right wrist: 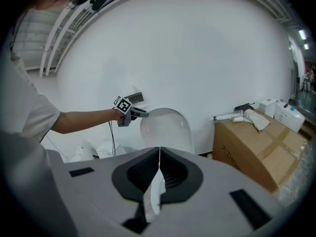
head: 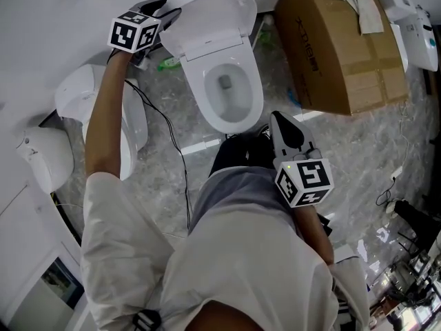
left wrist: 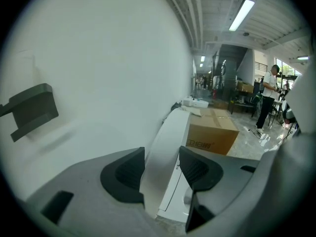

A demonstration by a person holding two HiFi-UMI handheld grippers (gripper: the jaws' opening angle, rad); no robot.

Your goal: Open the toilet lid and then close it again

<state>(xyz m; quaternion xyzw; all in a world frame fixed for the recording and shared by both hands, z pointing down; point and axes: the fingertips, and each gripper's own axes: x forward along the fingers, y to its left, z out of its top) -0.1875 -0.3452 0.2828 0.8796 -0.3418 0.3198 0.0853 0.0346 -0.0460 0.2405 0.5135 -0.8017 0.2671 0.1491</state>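
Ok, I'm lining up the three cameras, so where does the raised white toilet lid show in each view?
Head view: raised white toilet lid, top centre.
Left gripper view: low centre, edge-on between the jaws of the left tool.
Right gripper view: centre, just above the shut right tool.
Shared landmark: brown cardboard box, right of the lid in all three.

A plain white wall (head: 41,19) fills the upper left of the head view, above a glossy grey marble-patterned floor (head: 344,157). A large cardboard box (head: 337,47) sits at upper right, and other white toilets (head: 69,95) stand at left. In the left gripper view a fluorescent tube (left wrist: 242,14) glows at upper right.
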